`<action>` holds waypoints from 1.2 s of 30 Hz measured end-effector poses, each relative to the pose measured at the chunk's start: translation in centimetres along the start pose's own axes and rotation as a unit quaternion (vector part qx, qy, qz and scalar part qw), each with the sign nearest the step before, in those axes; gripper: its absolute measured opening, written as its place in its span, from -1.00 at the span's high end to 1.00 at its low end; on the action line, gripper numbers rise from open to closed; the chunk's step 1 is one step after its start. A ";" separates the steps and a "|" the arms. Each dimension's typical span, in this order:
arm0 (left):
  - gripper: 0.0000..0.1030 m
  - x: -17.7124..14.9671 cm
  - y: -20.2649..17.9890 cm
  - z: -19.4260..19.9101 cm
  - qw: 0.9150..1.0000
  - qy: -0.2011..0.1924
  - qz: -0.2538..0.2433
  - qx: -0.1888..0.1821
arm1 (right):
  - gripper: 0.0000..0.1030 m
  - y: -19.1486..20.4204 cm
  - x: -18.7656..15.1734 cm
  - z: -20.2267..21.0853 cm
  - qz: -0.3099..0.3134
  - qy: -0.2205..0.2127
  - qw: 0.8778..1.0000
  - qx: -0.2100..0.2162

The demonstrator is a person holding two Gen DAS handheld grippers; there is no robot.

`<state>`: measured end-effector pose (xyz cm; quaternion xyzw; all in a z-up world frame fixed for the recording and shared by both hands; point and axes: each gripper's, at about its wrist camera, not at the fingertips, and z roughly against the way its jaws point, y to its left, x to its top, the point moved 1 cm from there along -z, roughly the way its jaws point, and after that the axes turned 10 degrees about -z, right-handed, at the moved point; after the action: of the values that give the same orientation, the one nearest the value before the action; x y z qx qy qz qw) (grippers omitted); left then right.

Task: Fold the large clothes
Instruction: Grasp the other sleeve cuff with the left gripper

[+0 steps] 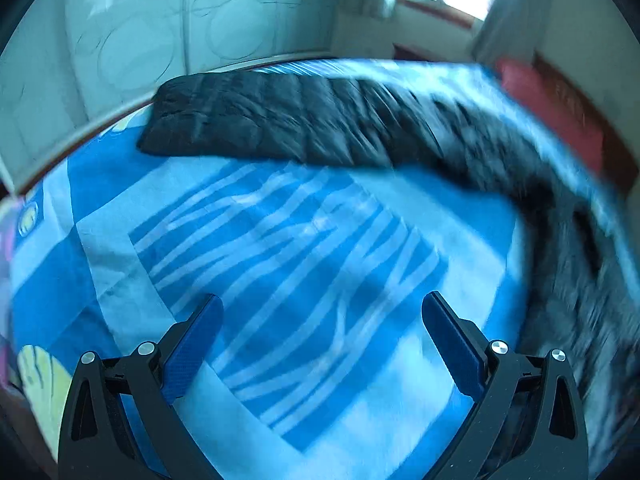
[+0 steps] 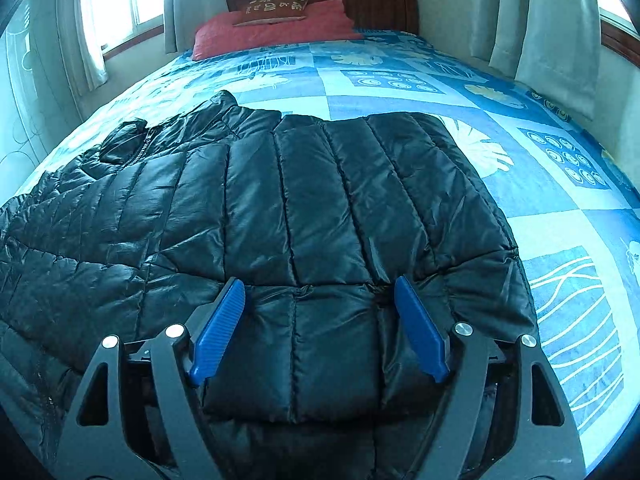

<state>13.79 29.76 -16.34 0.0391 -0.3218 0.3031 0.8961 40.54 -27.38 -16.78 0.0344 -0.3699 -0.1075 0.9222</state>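
Observation:
A black quilted puffer jacket [image 2: 280, 208] lies spread on the blue patterned bedspread [image 2: 560, 220]. My right gripper [image 2: 320, 288] is open, its blue fingers [image 2: 222, 328] straddling a bunched fold at the jacket's near edge; the padding bulges between them. In the left wrist view the jacket [image 1: 288, 120] stretches across the far side of the bed and curves blurred down the right. My left gripper [image 1: 320, 308] is open and empty above bare bedspread [image 1: 280, 240], apart from the jacket.
A red pillow [image 2: 276, 32] and a wooden headboard [image 2: 368, 0] stand at the bed's far end. Curtains [image 2: 552, 16] and windows flank the bed. A pale wardrobe wall [image 1: 140, 28] runs along the bed's far side in the left wrist view.

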 end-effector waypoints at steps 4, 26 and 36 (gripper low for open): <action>-0.92 2.6 4.0 -1.5 0.997 -0.027 0.073 -0.018 | -0.52 0.1 0.0 0.1 0.002 -0.002 1.000 -0.001; 0.54 9.9 13.8 -6.1 0.956 -0.095 0.273 -0.043 | -0.56 0.3 0.0 0.2 0.010 -0.007 1.000 -0.007; 0.82 14.7 1.4 0.0 0.983 -0.180 0.045 0.000 | -0.56 0.3 -0.1 0.2 0.009 -0.007 1.000 -0.006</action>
<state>21.93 38.55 -7.71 0.0781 -0.4796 0.3313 0.8088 40.42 -27.10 -16.63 0.0251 -0.3760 -0.1019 0.9206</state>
